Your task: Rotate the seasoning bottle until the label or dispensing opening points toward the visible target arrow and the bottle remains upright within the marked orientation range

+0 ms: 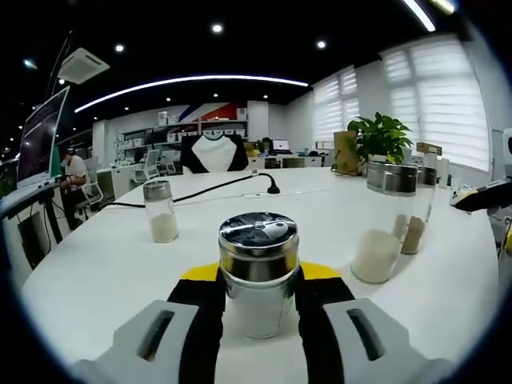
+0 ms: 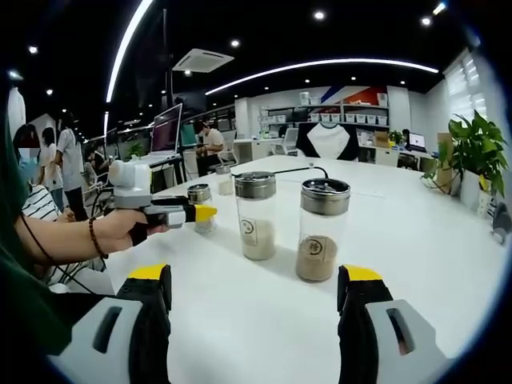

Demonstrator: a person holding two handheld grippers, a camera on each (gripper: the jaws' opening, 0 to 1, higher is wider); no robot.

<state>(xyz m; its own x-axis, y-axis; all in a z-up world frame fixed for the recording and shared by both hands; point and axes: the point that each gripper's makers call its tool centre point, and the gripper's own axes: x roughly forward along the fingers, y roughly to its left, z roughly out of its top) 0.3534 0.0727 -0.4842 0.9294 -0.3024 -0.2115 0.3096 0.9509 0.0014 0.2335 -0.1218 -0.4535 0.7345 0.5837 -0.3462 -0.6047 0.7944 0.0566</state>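
A small glass seasoning bottle (image 1: pixel 258 276) with a shiny metal shaker lid stands upright on the white table (image 1: pixel 96 272), white powder in its base. My left gripper (image 1: pixel 260 272) is shut on it, black pads pressing both sides and yellow tips just behind it. In the right gripper view a hand holds the left gripper (image 2: pixel 202 214) at that same small bottle (image 2: pixel 200 200), at the table's left edge. My right gripper (image 2: pixel 254 274) is open and holds nothing, its jaws wide apart. It points at two tall jars, one with white powder (image 2: pixel 256 214) and one with brown powder (image 2: pixel 322 228).
A second small shaker (image 1: pixel 162 212) stands to the left beyond the held one. The two tall jars (image 1: pixel 390 220) stand at right. A black cable (image 1: pixel 232 186) runs across the far table. A potted plant (image 1: pixel 380 136) sits at the far right edge. People (image 2: pixel 48 172) are at the left.
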